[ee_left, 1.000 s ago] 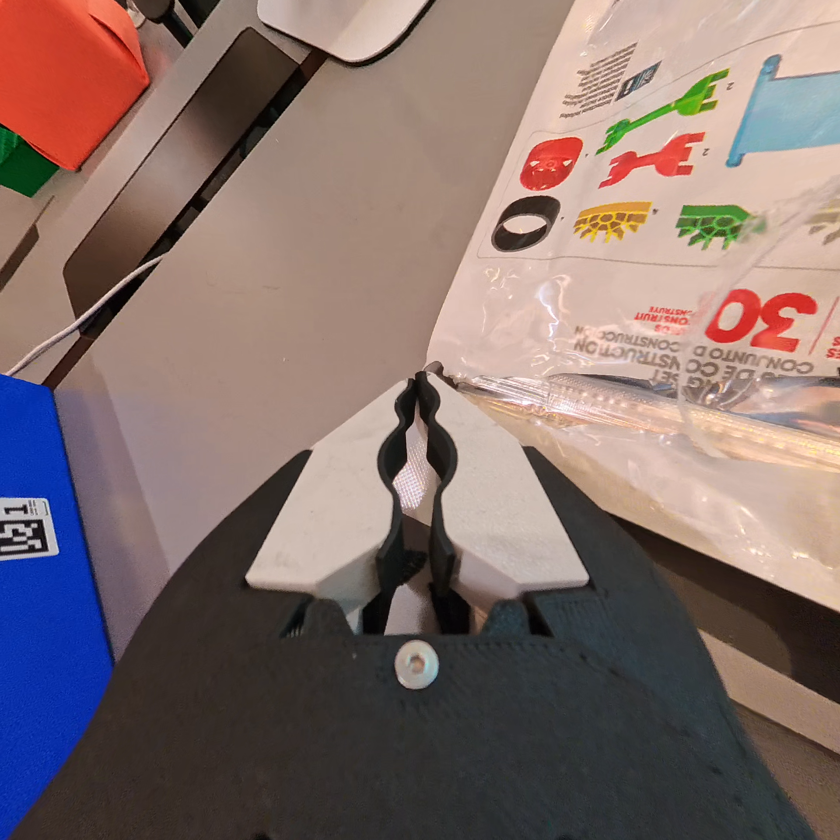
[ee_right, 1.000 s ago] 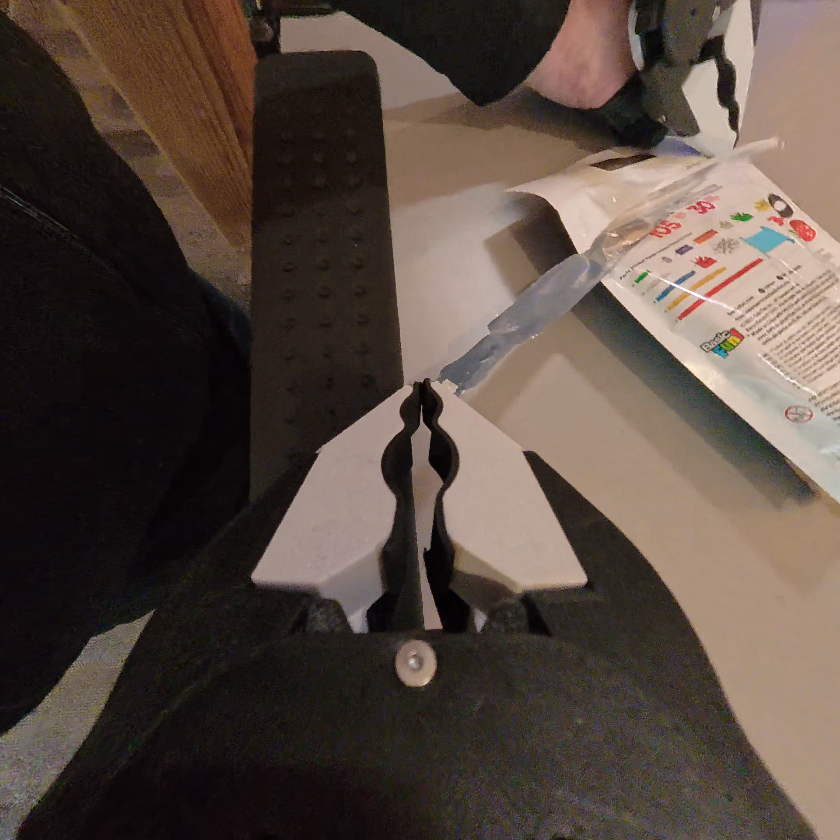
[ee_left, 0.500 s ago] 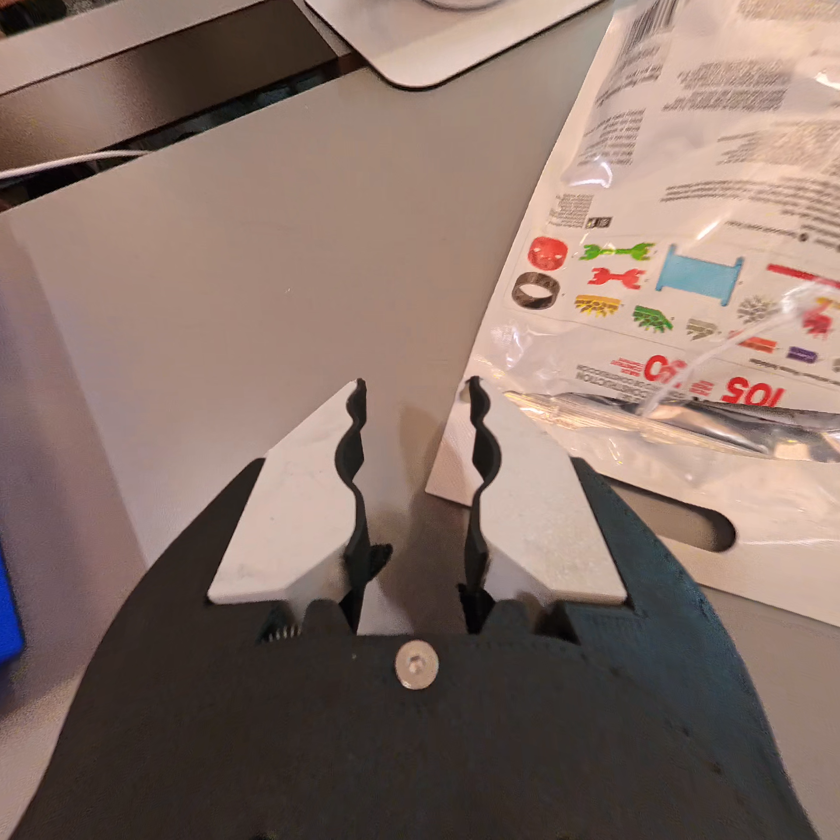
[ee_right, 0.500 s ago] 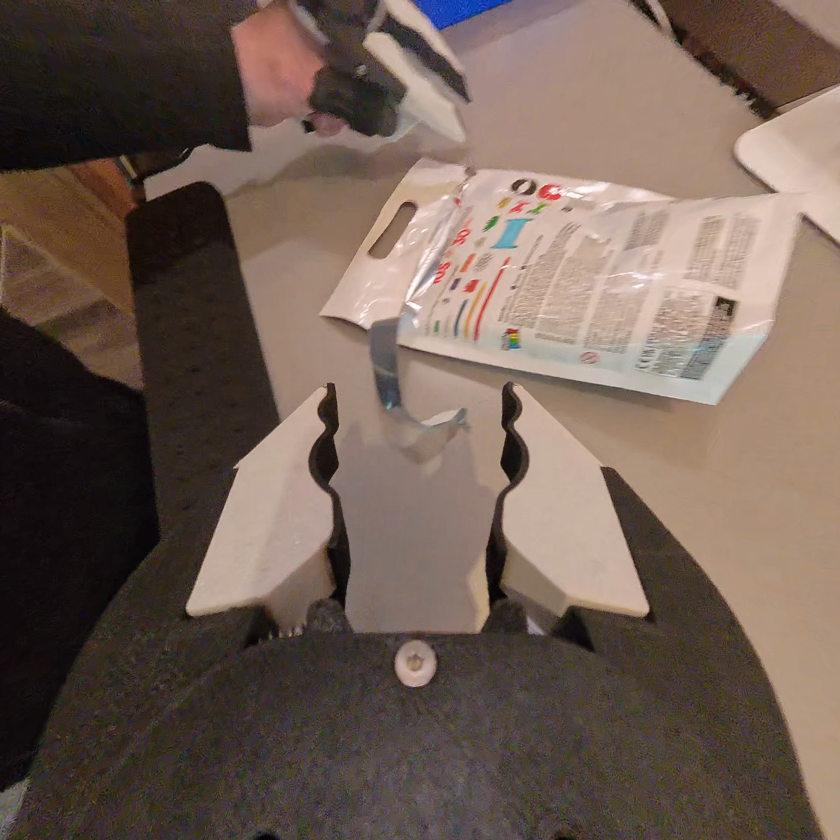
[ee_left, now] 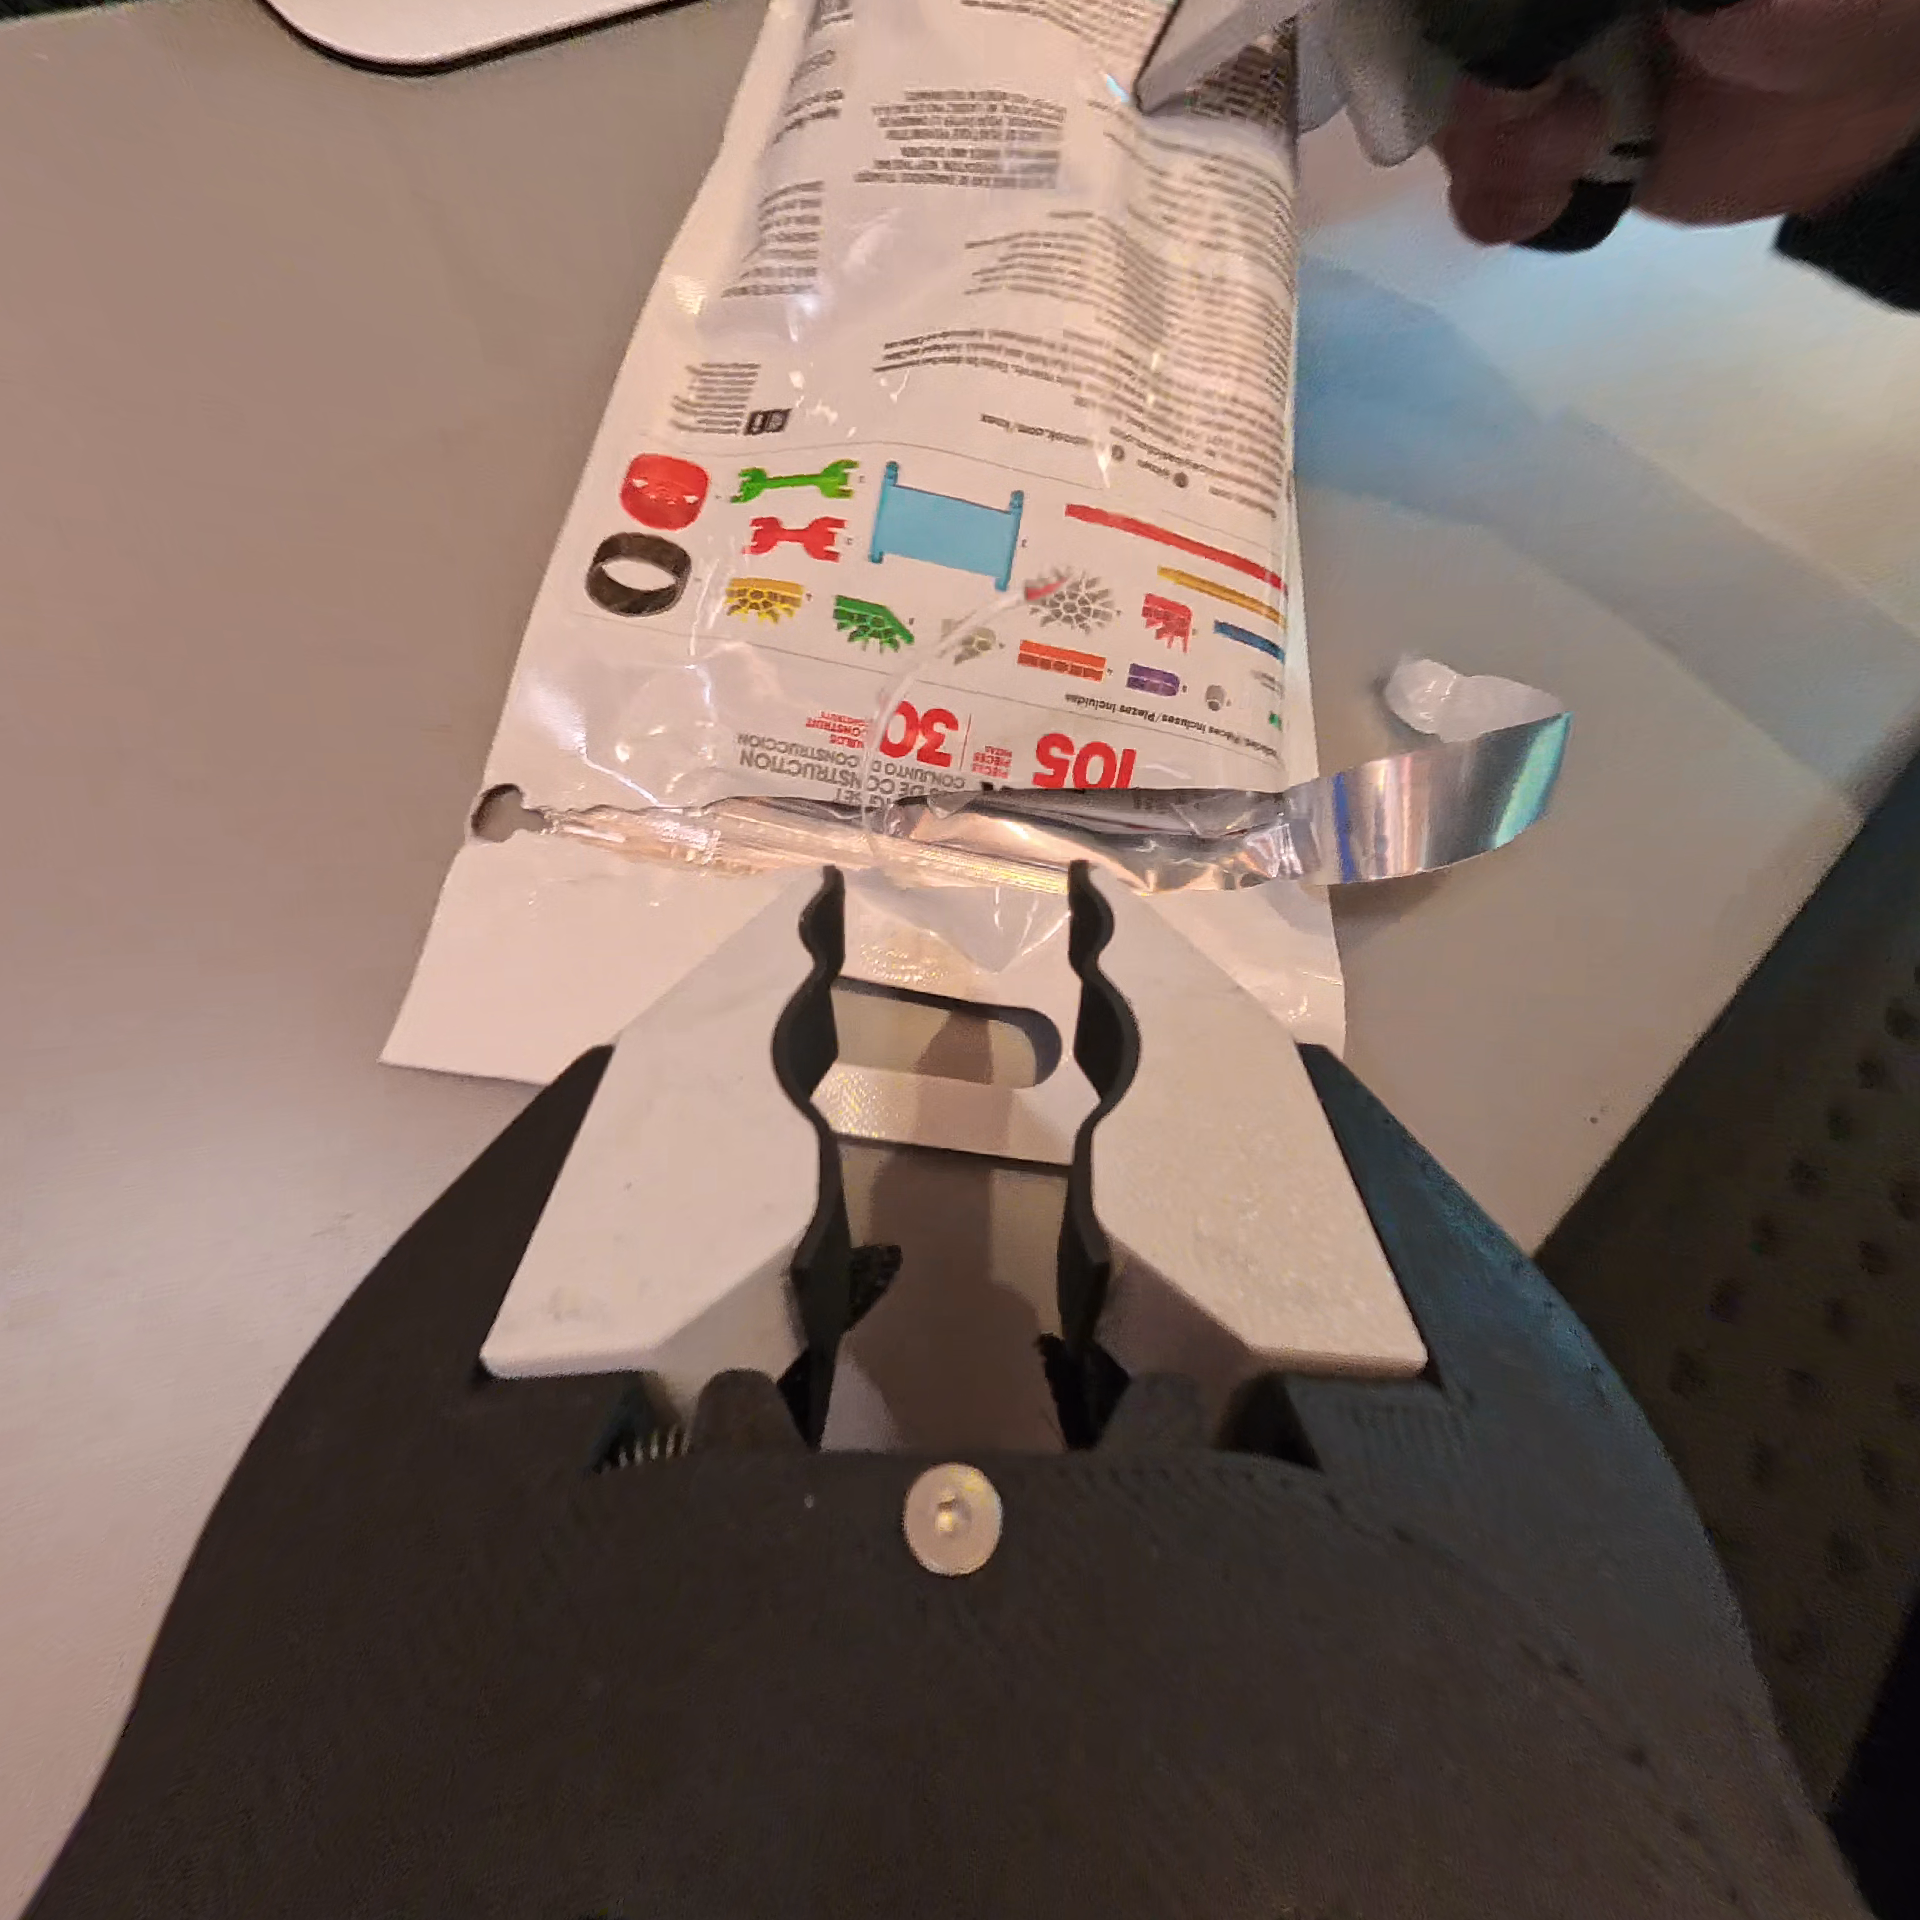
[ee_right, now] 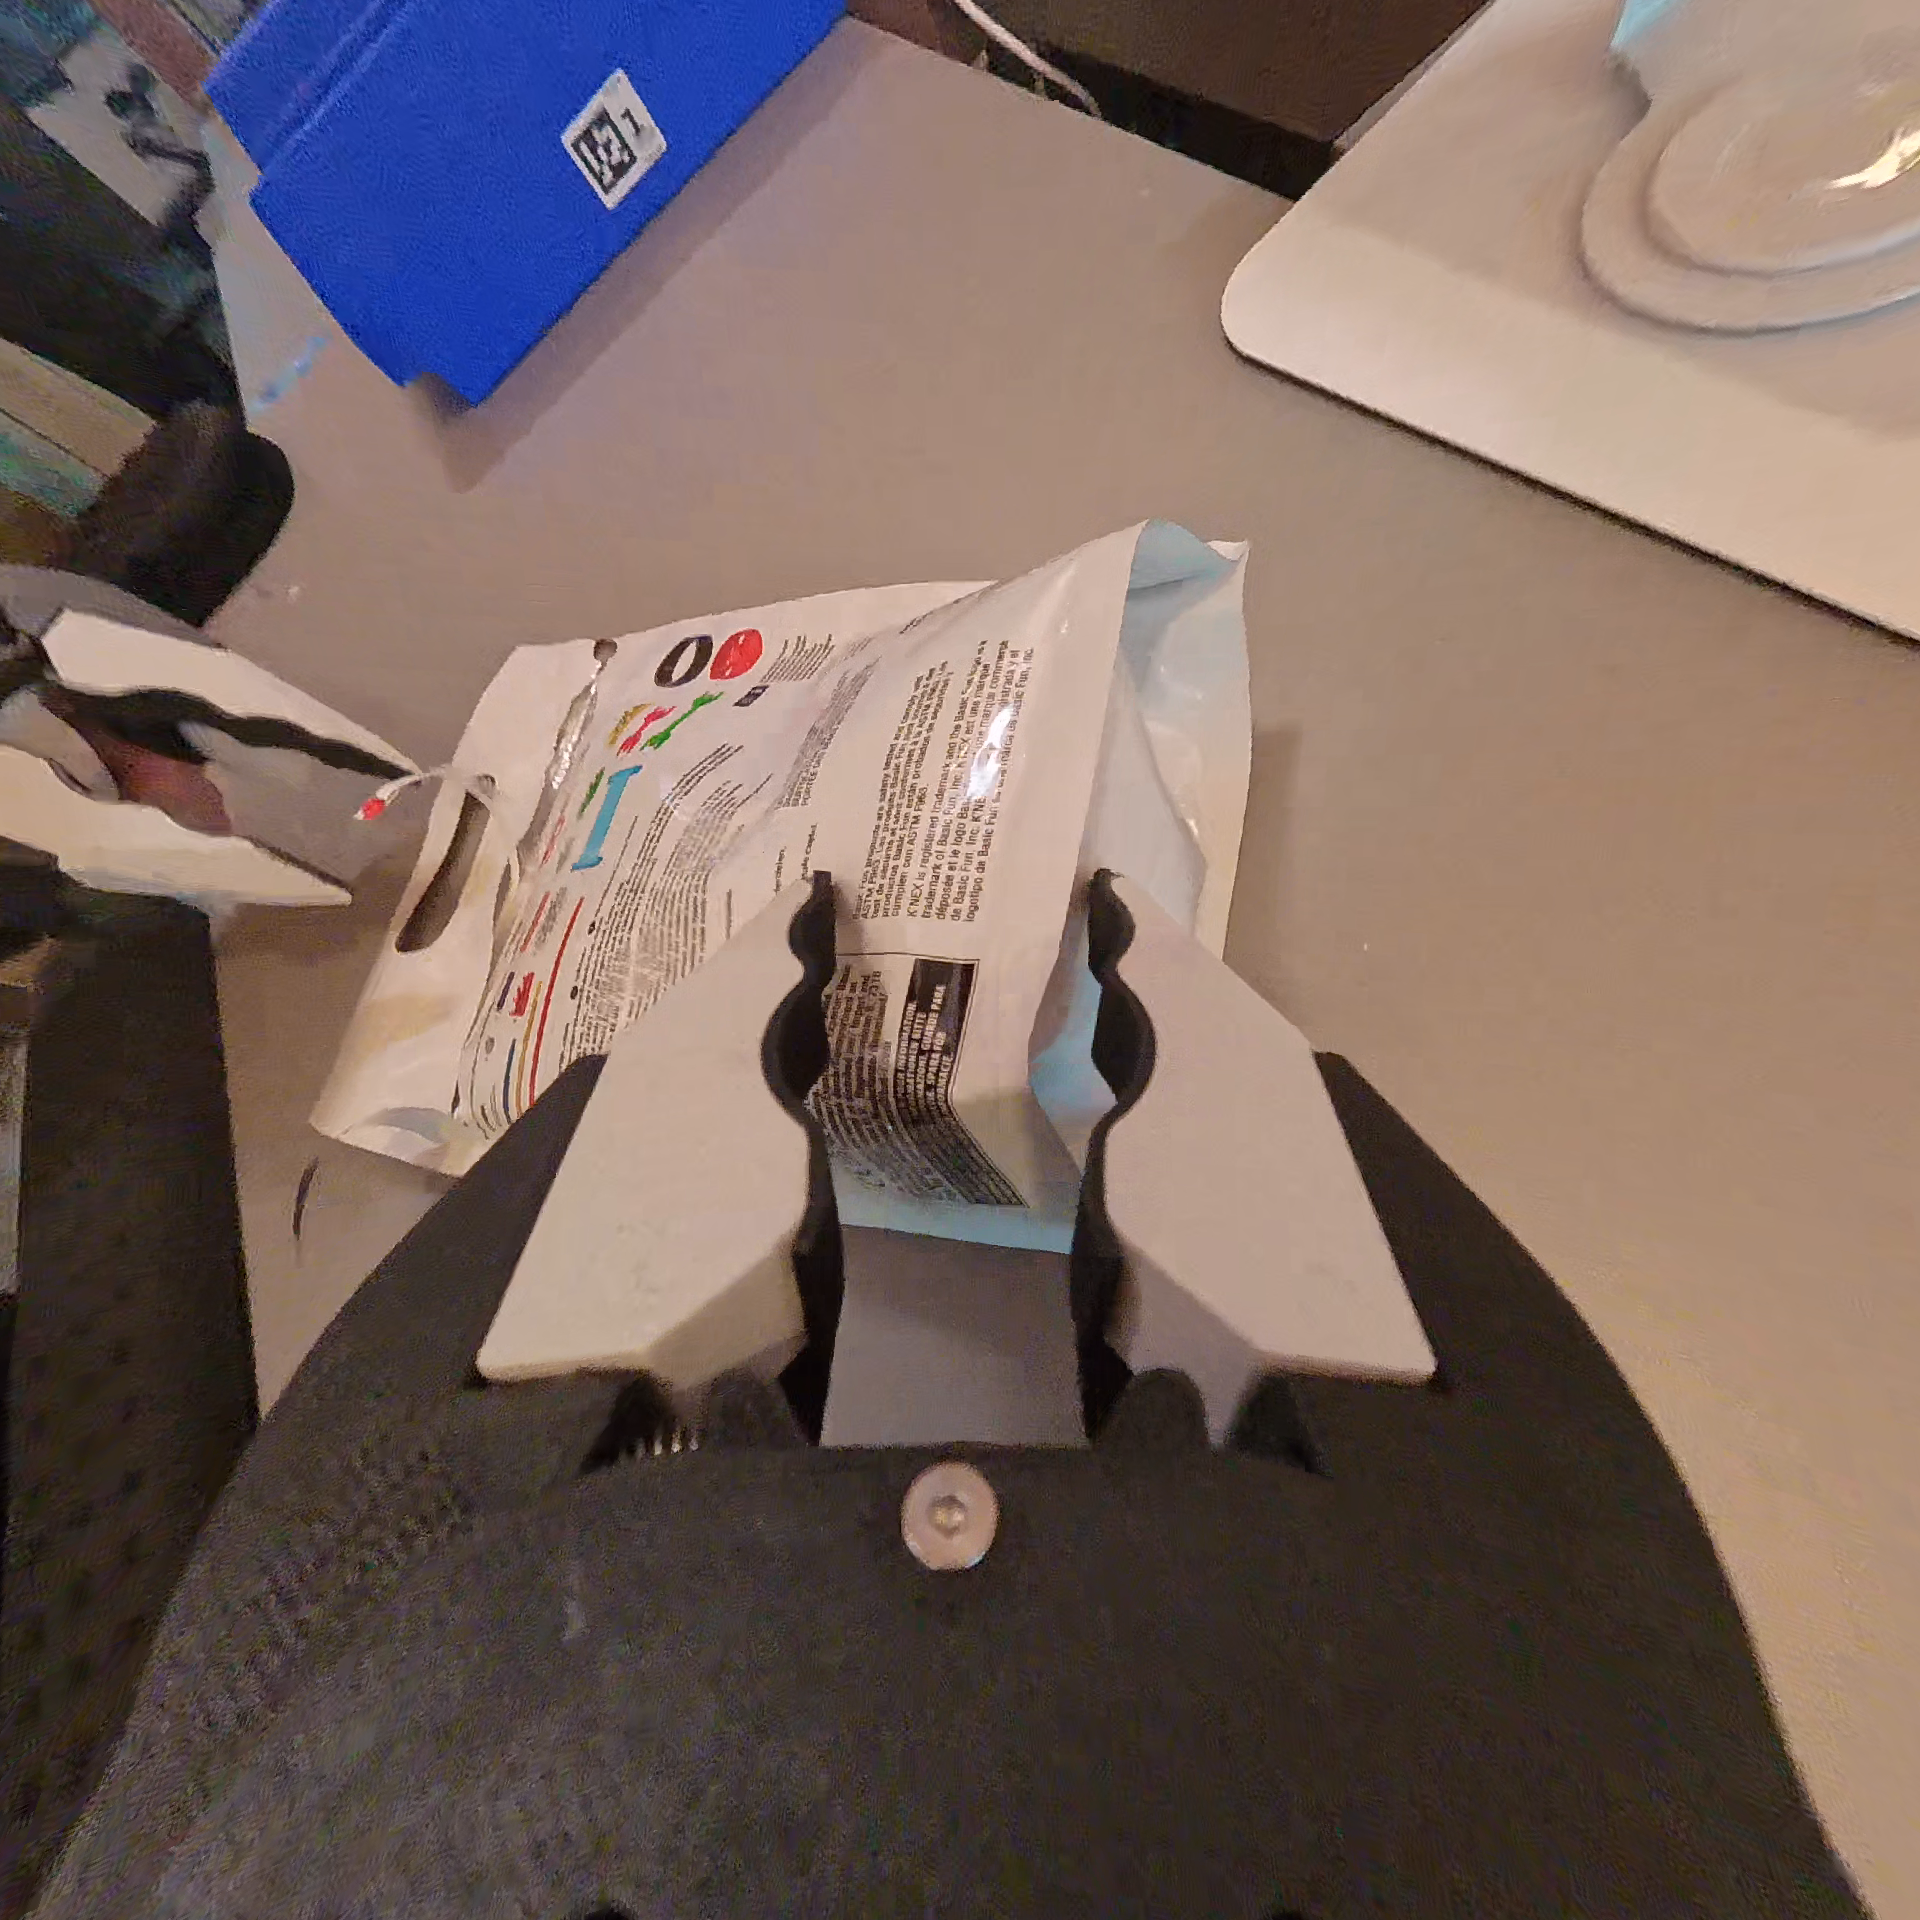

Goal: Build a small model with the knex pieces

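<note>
**Both claws spread over a torn pouch**

Left claw [ee_left: 948, 883]: its jaws stand apart and hold nothing, the tips just short of the torn seam of the pouch [ee_left: 977, 343], with the handle slot under the gap between them. The pouch lies flat on the table [ee_left: 260, 520], stretching away ahead of the claw. A foil strip [ee_left: 1444, 800] curls off the seam to the right of the tips, close to the table's edge. My guess is that a bite here could take only the loose top film or the strip, and tear it further instead of gripping the pouch.

Right claw [ee_right: 961, 883]: also spread and empty, angled down over the pouch's far, sealed end, whose lifted corner sits between the jaws. Whether the fingers [ee_right: 675, 1143] touch it I cannot tell. A shallow pinch on that glossy fold may well slip. Ahead and left of it is a blue box [ee_right: 468, 177]; ahead and right, a white mat [ee_right: 1507, 343].
</note>
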A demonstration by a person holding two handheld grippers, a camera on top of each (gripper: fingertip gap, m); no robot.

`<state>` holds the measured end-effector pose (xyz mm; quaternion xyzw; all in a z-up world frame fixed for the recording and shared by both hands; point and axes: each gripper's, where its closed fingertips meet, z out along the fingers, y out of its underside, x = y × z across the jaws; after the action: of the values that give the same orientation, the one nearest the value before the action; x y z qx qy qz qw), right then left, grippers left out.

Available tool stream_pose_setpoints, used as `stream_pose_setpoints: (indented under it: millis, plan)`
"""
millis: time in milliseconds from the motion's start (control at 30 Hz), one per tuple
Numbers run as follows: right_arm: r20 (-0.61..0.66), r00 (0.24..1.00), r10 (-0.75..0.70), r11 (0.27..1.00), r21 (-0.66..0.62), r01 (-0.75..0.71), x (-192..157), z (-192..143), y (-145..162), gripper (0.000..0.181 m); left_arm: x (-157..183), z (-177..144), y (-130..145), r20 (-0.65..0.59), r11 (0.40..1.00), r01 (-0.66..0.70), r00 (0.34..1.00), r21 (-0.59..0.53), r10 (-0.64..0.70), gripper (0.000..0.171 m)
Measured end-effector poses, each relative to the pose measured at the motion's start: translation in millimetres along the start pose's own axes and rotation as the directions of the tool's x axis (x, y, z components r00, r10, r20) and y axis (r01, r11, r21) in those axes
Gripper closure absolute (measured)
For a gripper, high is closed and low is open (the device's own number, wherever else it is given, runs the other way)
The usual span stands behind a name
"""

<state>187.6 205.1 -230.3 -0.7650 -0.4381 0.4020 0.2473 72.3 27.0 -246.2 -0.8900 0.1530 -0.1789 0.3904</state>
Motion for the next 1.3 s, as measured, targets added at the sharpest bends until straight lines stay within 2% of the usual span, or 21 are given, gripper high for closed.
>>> stream_pose_setpoints:
  millis: [133, 233, 333, 533, 633, 833, 867, 1000, 1133, 1233, 1300]
  plan:
    - [0.035, 0.998, 0.059, 0.997, 0.056, -0.061, 4, -2, 3, 0.154, 5, 8, 9, 0.003, 0.999, 0.015, 1.0, -0.031, -0.015, 0.134]
    - [0.114, 0.979, 0.167, 0.979, 0.101, -0.179, 7, -5, 6, 0.165, 5, 11, 9, 0.008, 0.999, 0.032, 0.999, -0.026, -0.031, 0.135]
    - [0.141, 0.972, 0.187, 0.972, 0.119, -0.204, 7, -5, 6, 0.165, 2, 11, -3, 0.002, 0.999, 0.049, 0.999, 0.018, -0.049, 0.138]
    - [0.169, 0.963, 0.21, 0.961, 0.145, -0.235, 8, -5, 6, 0.165, -20, 24, -18, 0.048, 0.992, 0.126, 0.991, 0.025, -0.127, 0.137]
    - [0.174, 0.961, 0.213, 0.96, 0.146, -0.239, 8, -5, 7, 0.165, -31, 33, -16, 0.076, 0.985, 0.174, 0.982, 0.007, -0.174, 0.133]
    - [0.194, 0.954, 0.226, 0.952, 0.162, -0.259, 8, -6, 8, 0.165, -29, 58, -22, -0.021, 0.943, 0.331, 0.943, -0.015, -0.332, 0.132]
    - [0.197, 0.953, 0.228, 0.951, 0.163, -0.262, 8, -5, 8, 0.165, -31, 60, -21, -0.006, 0.941, 0.338, 0.941, -0.018, -0.338, 0.131]
    - [0.214, 0.946, 0.245, 0.943, 0.174, -0.284, 8, -6, 9, 0.166, -44, 63, -24, -0.019, 0.896, 0.444, 0.896, 0.009, -0.443, 0.148]
    - [0.21, 0.945, 0.251, 0.94, 0.178, -0.29, 7, -6, 9, 0.167, -48, 64, -26, -0.023, 0.889, 0.457, 0.889, 0.01, -0.457, 0.153]
    - [0.186, 0.952, 0.243, 0.942, 0.188, -0.277, 5, -9, 10, 0.168, -47, 62, -31, -0.079, 0.87, 0.493, 0.869, 0.036, -0.489, 0.165]
    - [0.161, 0.96, 0.229, 0.947, 0.192, -0.258, 2, -13, 13, 0.169, -45, 62, -30, -0.082, 0.881, 0.472, 0.88, 0.03, -0.468, 0.169]
